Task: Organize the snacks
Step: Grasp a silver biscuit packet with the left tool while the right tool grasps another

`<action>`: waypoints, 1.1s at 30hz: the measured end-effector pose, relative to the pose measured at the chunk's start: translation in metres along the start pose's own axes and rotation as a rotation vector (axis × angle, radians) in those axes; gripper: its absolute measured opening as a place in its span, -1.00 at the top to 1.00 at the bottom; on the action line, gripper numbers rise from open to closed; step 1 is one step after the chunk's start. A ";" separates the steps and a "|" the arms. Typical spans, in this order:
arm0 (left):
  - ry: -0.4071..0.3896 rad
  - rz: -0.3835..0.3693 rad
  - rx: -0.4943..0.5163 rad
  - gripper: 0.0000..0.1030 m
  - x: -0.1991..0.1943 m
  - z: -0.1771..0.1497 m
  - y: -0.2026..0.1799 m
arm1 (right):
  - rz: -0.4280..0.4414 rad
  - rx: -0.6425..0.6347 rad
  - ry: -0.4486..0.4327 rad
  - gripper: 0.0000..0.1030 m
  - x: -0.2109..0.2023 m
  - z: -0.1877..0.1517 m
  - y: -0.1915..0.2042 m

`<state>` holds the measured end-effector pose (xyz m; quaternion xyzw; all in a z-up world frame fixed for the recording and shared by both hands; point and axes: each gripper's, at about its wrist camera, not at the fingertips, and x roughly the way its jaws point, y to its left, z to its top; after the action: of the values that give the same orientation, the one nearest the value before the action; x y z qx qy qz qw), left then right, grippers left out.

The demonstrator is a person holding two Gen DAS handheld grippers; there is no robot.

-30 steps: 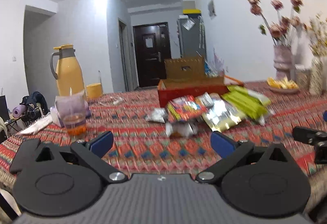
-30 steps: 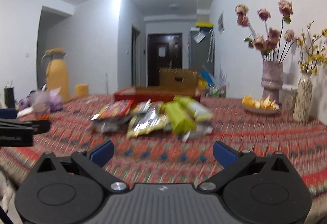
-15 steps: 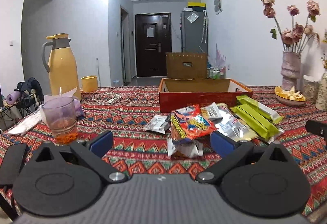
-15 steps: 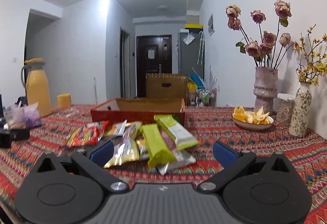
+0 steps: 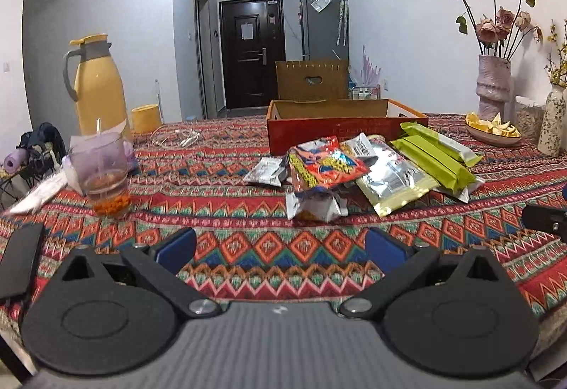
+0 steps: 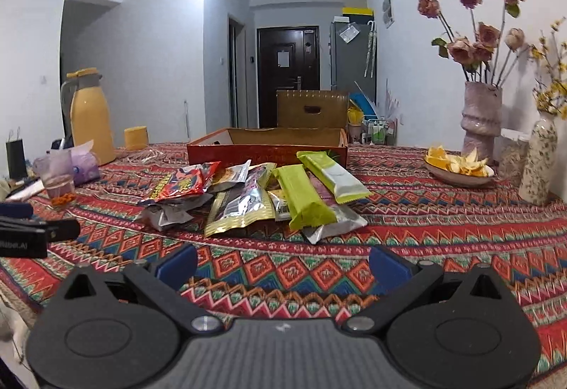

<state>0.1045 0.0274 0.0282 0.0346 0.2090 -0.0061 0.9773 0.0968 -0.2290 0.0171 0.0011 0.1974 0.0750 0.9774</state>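
A heap of snack packets lies mid-table: a red and yellow bag (image 5: 324, 164) (image 6: 180, 181), silver and gold foil packs (image 5: 395, 183) (image 6: 242, 208), and green bars (image 5: 437, 155) (image 6: 304, 197). Behind the heap stands an open red cardboard box (image 5: 340, 130) (image 6: 265, 149). My left gripper (image 5: 280, 249) hovers open over the tablecloth, short of the heap, nothing between its fingers. My right gripper (image 6: 281, 261) is open too, just before the green bars. Each gripper's tip shows at the edge of the other's view.
A yellow thermos (image 5: 97, 84) and a glass cup (image 5: 104, 174) stand at the left. A flower vase (image 6: 480, 119), a speckled vase (image 6: 538, 162) and a bowl of orange peel (image 6: 457, 167) stand at the right. A black phone (image 5: 19, 259) lies near the left edge.
Both grippers have come closer to the snack heap and tilted down a little; the table fills more of each view. Both stay open.
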 end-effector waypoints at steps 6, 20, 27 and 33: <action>-0.017 -0.035 -0.021 -1.00 0.031 0.027 -0.005 | 0.032 0.055 -0.004 -1.00 0.039 0.021 -0.009; 0.136 -0.039 -0.004 -1.00 0.137 0.042 -0.020 | -0.024 -0.019 0.021 -1.00 0.109 0.055 0.001; 0.223 -0.100 -0.022 -0.34 0.172 0.032 -0.019 | 0.033 0.057 0.032 -0.98 0.120 0.060 -0.003; 0.224 -0.142 -0.053 0.06 0.171 0.026 -0.014 | 0.051 -0.022 0.035 -0.59 0.140 0.073 0.010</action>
<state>0.2704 0.0120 -0.0188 -0.0057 0.3190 -0.0656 0.9455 0.2510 -0.1969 0.0303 -0.0061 0.2137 0.1020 0.9715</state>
